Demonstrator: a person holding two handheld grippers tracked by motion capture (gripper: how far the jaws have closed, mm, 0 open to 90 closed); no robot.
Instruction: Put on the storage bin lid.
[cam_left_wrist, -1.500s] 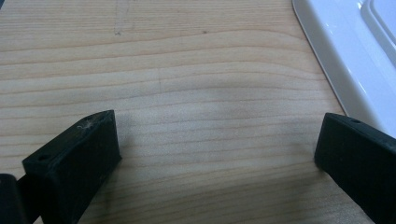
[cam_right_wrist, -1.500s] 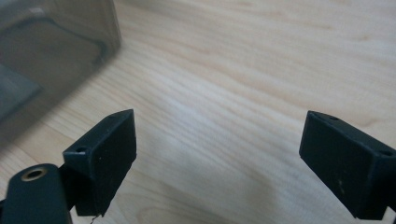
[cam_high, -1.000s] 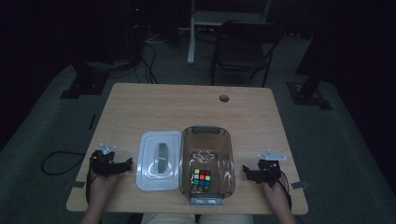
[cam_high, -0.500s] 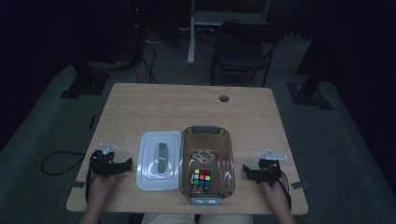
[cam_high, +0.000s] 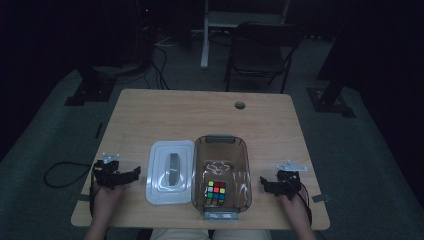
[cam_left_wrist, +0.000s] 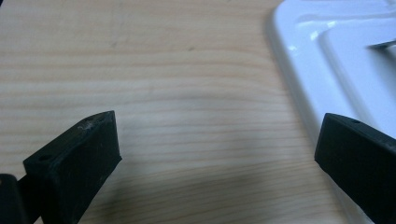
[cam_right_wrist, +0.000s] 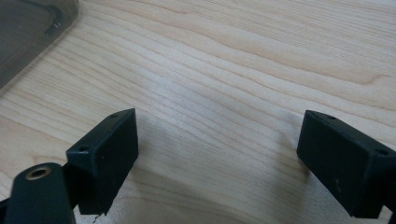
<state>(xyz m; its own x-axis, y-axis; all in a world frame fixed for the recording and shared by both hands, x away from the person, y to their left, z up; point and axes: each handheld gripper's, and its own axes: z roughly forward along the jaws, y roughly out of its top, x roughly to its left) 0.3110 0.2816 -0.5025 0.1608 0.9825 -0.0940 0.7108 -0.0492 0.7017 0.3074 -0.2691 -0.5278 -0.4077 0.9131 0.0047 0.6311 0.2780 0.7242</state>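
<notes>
A clear brown plastic box stands near the table's front edge with a colourful puzzle cube inside it. Its white lid lies flat just left of the box; the lid's edge also reaches into the left gripper view. My left gripper rests on the table left of the lid, jaws wide apart and empty. On the other side of the box, my right gripper lies on the wood, open, nothing between its jaws. A corner of the box appears in the right gripper view.
The wooden table has a round cable hole at the back right. Beyond it stand a dark chair and a desk leg. A cable lies on the floor at the left.
</notes>
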